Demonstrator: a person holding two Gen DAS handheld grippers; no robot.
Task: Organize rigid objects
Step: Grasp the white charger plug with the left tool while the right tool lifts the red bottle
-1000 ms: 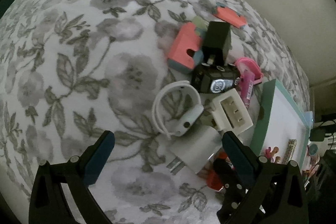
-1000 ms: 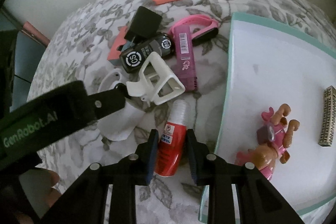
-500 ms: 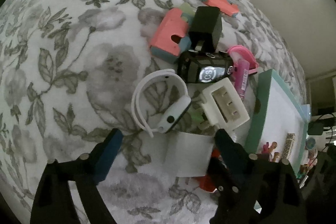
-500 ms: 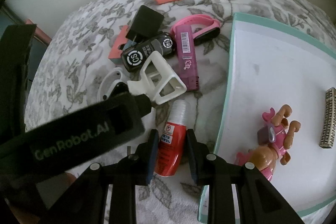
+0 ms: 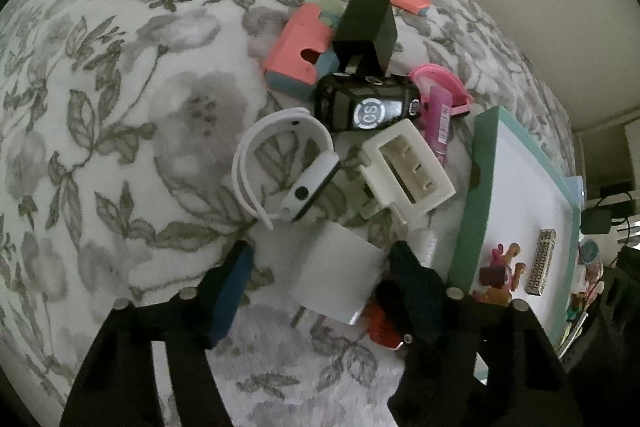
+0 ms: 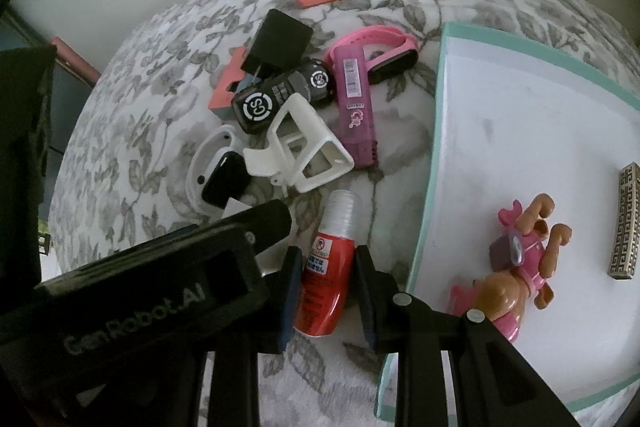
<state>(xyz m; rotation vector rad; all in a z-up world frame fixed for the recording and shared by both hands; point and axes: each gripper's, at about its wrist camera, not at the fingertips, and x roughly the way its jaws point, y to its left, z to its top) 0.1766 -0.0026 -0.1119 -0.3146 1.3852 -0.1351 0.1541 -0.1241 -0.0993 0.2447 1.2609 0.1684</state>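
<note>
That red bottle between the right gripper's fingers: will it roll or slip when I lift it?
Lying on its side, the round red bottle would probably roll if released. Its glossy label looks slippery. The right gripper pinches its body, so it may pivot.

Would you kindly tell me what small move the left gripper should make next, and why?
Probably finish closing: the left gripper has just been closing around the white charger, whose left side is apparently still clear of the blue finger.

Floral grey-and-white bedcover (image 5: 132, 115) carries a cluster: white watch (image 5: 280, 163), white plug adapter (image 5: 336, 279), white plastic holder (image 5: 408, 167), red bottle (image 6: 326, 283), pink case (image 6: 356, 99). Teal-rimmed white tray (image 6: 428, 211) beside them.
</note>
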